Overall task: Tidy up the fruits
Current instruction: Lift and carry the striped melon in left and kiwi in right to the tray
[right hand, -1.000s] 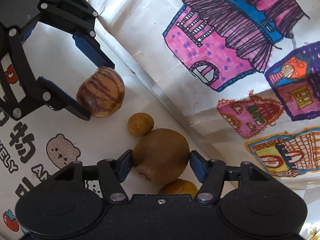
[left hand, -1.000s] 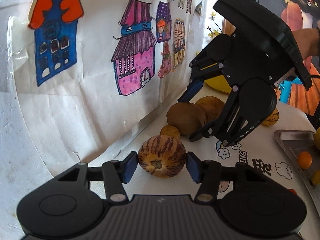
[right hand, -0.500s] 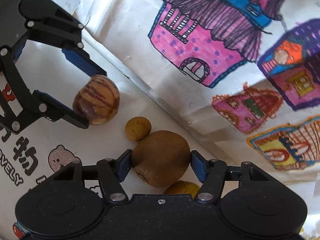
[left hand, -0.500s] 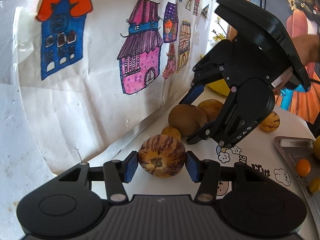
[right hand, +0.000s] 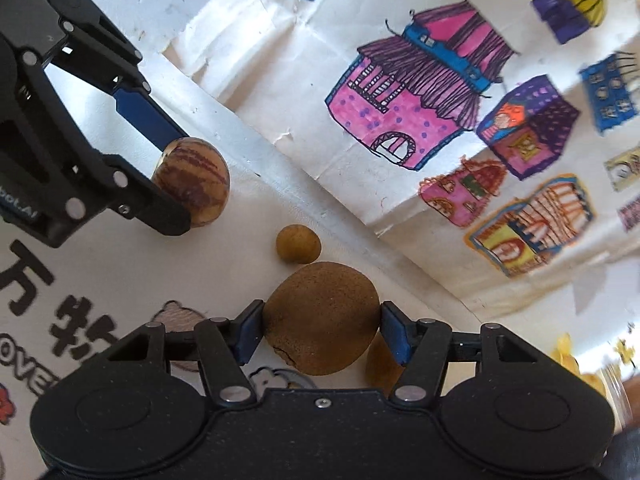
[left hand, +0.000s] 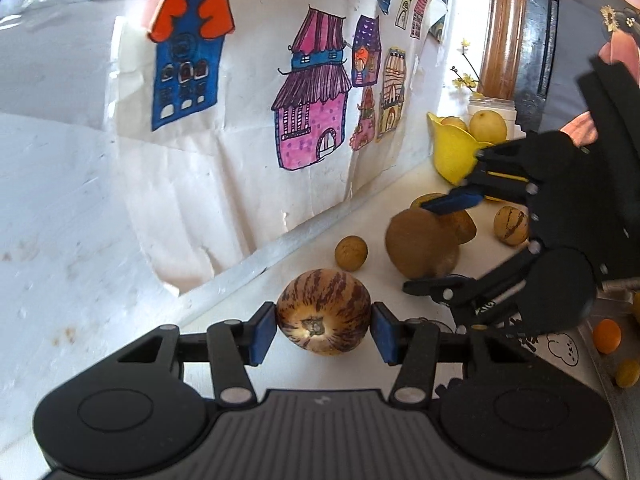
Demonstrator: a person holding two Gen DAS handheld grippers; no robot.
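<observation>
The work surface is a white tablecloth [right hand: 120, 272] printed with black characters and cartoon bears, butted against a white wall [left hand: 60, 200] covered with paper sheets of coloured house drawings [left hand: 312, 120]. The left gripper [left hand: 323, 322] is clamped on a striped melon [left hand: 323, 312] near the wall edge. The right gripper [right hand: 320, 332] is clamped on a kiwi [right hand: 320, 316]. A small brown fruit [right hand: 298, 243] lies on the cloth between them. A yellow bowl [left hand: 452, 152] holding fruit stands farther back. A metal tray [left hand: 600, 360] at right carries small orange fruits [left hand: 607, 336].
</observation>
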